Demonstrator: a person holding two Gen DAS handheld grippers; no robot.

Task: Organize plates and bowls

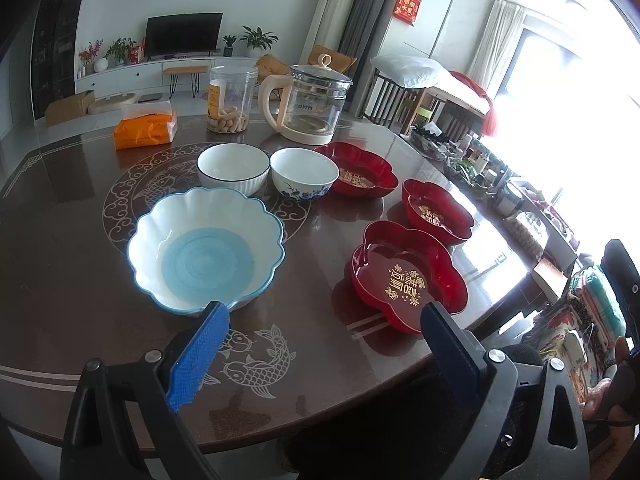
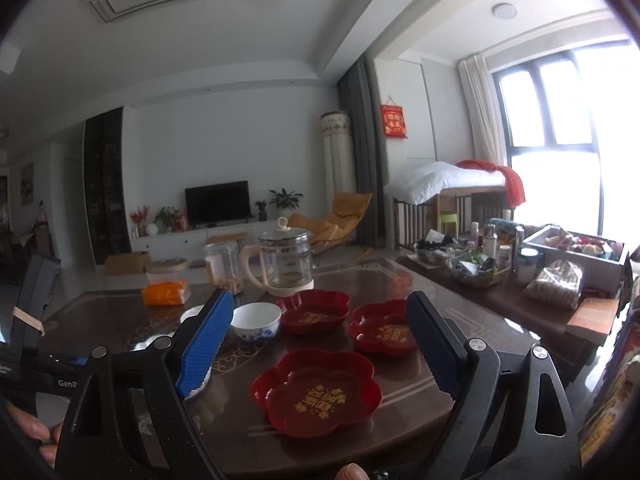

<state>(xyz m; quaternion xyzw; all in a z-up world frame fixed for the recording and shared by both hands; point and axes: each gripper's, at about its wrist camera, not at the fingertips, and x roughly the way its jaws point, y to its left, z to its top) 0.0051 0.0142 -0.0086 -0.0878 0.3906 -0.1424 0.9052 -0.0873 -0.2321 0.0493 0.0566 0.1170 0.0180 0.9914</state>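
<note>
Jaws spread wide and empty on both left gripper [image 1: 324, 316] and right gripper [image 2: 320, 342], held above near edge of dark round wooden table [image 1: 60, 280]. Left to right: scalloped white bowl with blue centre [image 1: 206, 252], black-rimmed white bowl [image 1: 233, 168], blue-flowered white porcelain bowl [image 1: 304, 174], then three red flower-shaped lacquer plates [image 1: 408, 276], none stacked. Probably opening step; next likely calls for closing on nearest red plate's rim. Gold characters inside plates, unreadable; "GenR" partly visible on device, lower left of right view.
</note>
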